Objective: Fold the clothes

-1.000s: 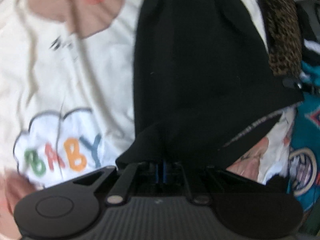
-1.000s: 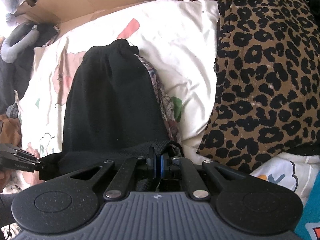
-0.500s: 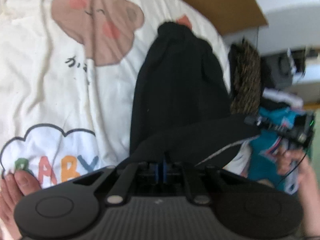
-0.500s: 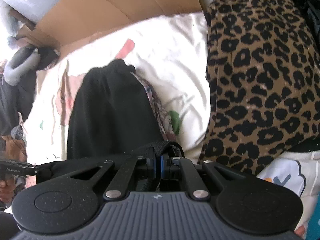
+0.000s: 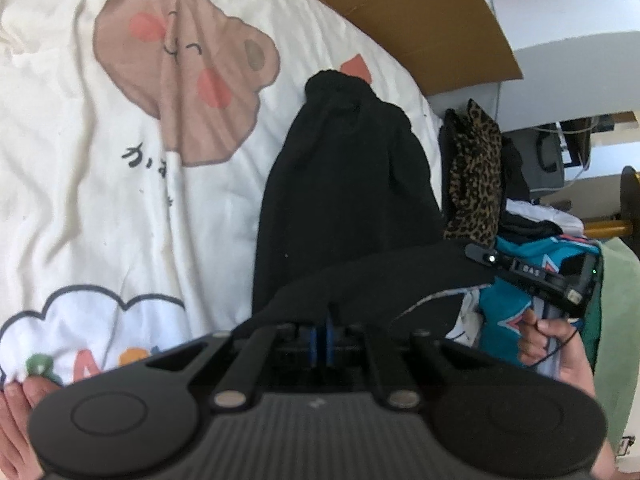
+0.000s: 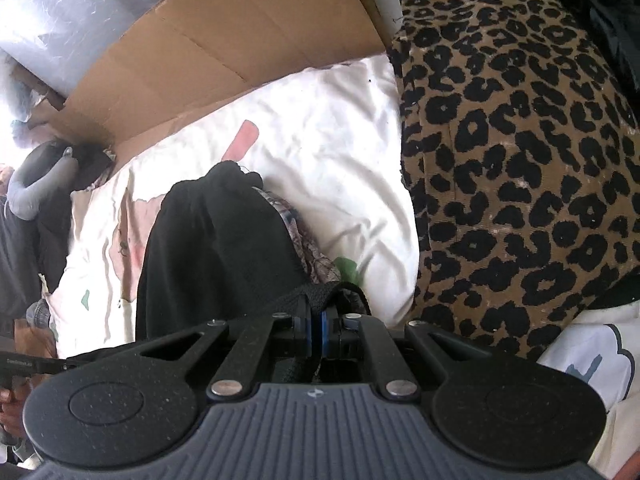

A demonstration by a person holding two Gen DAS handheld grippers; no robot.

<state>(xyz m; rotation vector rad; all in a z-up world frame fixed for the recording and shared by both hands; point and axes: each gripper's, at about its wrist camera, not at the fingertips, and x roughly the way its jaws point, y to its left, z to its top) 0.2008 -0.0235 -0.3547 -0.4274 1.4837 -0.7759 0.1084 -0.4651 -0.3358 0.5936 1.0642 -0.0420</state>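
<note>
Both your tools are clamped on the black garment [image 5: 344,200]: left tool [image 5: 320,334] and right tool [image 6: 316,330] pinch its near edge, the rest trailing on the cartoon-print bed sheet [image 5: 100,200]. Fold barely started; leopard-print piece [image 6: 520,160] likely still waits.

Bear-print bed sheet [image 5: 100,184] w/ black garment [image 5: 344,184] & leopard-print cloth [image 6: 520,140].

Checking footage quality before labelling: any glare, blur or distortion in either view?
Left wrist: fisheye bends the edges, corners vignetted black, bear-print sheet slightly soft. Right wrist: top-left window light blown out, black garment nearly detail-less, leopard-print fabric sharp.
</note>
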